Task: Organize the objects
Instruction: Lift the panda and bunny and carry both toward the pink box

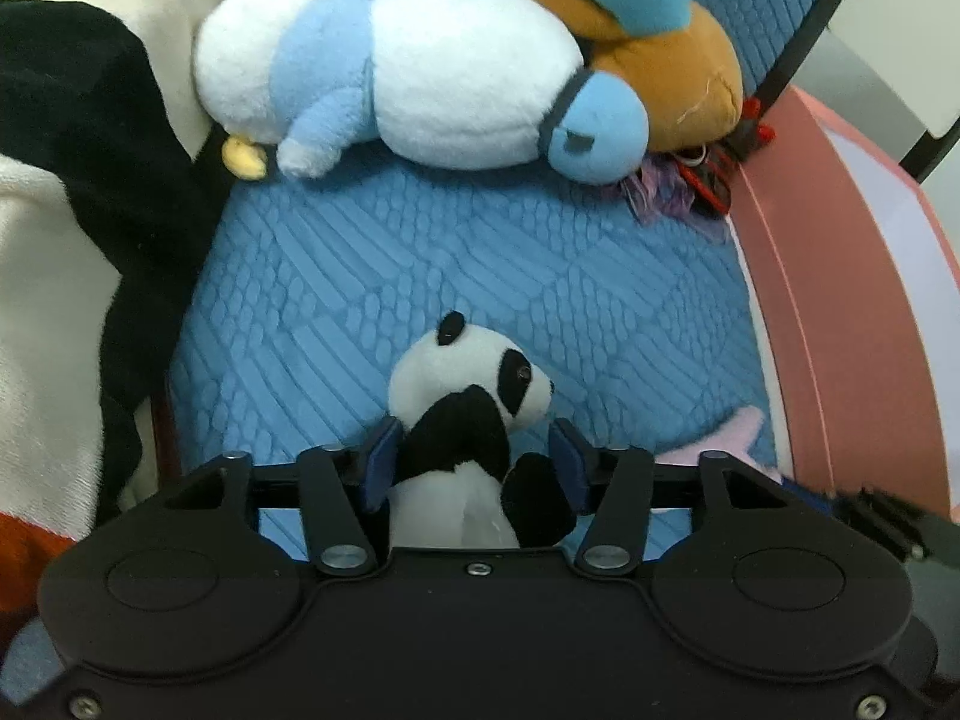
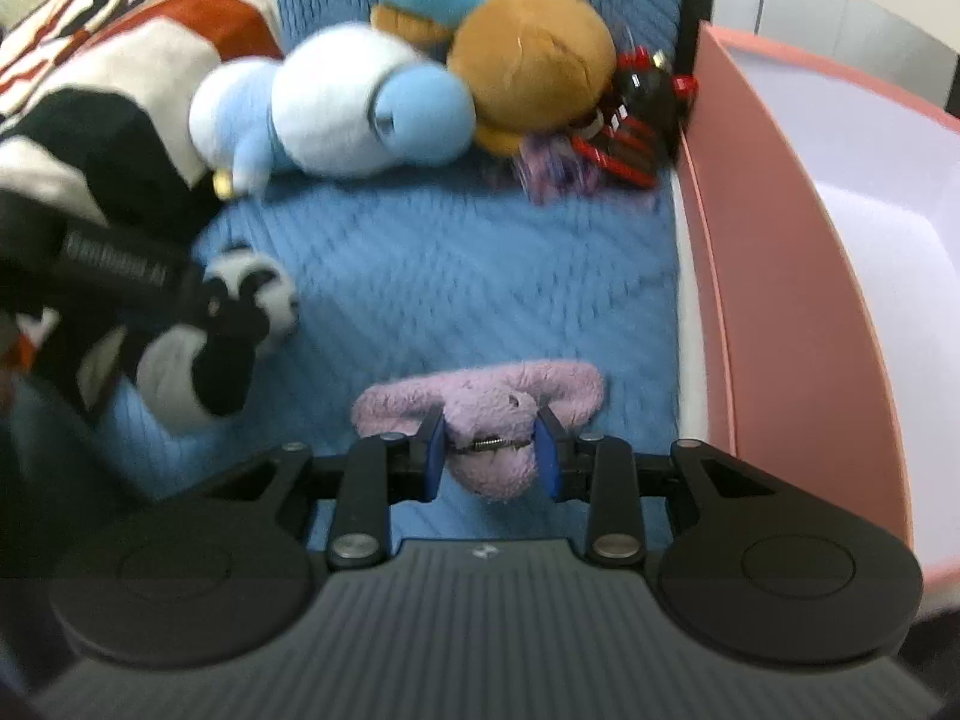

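From the left wrist view, the left hand-held gripper [image 1: 474,465] sits at 6 o'clock with its blue pads [image 1: 379,462] on either side of a small panda plush [image 1: 474,420]. The left pad presses the panda's black arm; the right pad stands just beside its leg, so the panda looks held between them. The panda rests on a blue quilted cover [image 1: 420,276], head toward 12 o'clock. At 12 o'clock lies a white and light-blue plush [image 1: 420,72] on its side, touching a brown bear plush [image 1: 678,78] at 1 o'clock. A black and white blanket [image 1: 78,180] fills the 9 o'clock side. A pink box [image 1: 840,276] runs along 3 o'clock, its wall just beside the cover's edge. Near 4 o'clock a pale pink plush tip [image 1: 735,432] shows.

From the right wrist view, which is blurred, the right hand-held gripper [image 2: 495,456] at 6 o'clock is narrowed onto a lilac plush [image 2: 486,420], its pads squeezing the toy's middle where a small metal spring crosses. The lilac plush lies on the blue cover [image 2: 450,276], near the pink box [image 2: 798,312] at 3 o'clock. At 9 o'clock the left hand-held gripper [image 2: 207,300] carries the panda [image 2: 198,354]. At 12 o'clock lie the white and blue plush [image 2: 348,114] and the brown bear [image 2: 528,60], with a red and black toy [image 2: 630,126] touching the box's corner.
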### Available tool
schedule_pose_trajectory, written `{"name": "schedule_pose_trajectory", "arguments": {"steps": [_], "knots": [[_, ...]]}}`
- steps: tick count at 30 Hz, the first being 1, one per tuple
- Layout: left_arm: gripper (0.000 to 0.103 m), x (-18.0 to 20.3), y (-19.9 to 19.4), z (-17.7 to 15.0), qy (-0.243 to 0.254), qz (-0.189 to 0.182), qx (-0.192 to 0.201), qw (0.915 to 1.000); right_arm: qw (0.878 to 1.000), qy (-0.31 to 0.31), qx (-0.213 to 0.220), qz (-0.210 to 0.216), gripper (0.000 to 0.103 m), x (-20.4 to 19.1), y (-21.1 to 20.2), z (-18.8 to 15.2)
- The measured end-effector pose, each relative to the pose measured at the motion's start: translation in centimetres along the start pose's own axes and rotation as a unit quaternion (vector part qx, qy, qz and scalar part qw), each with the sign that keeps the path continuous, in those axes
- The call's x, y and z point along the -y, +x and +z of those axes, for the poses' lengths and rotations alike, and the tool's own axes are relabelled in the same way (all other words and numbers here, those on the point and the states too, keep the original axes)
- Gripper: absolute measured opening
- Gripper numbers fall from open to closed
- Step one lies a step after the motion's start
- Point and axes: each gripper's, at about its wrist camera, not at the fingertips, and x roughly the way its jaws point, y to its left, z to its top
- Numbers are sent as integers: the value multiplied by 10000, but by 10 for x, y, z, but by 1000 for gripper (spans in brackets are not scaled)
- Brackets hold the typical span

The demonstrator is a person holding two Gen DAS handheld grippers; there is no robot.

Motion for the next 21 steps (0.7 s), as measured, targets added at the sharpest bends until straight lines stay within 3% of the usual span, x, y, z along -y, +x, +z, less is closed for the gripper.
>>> {"name": "schedule_pose_trajectory", "arguments": {"steps": [5,8,13,16,19,21], "knots": [[75,-4,0,-1,-1,221,-21,9998,9998,83,-151,75,37,3,-2,-10],[77,-8,4,-2,-22,212,-91,9997,9998,85,-111,115,45,5,0,-10],[75,-10,15,-4,-39,144,-275,9995,9999,15,-134,65,44,7,13,-8],[75,-7,20,-5,27,142,-316,9994,9997,-6,-171,174,34,8,16,-5],[64,-1,23,-6,186,81,-418,9989,9997,-61,-144,186,34,7,12,-1],[54,5,20,-9,315,229,-334,9987,9997,-74,-112,206,34,6,8,1]]}}
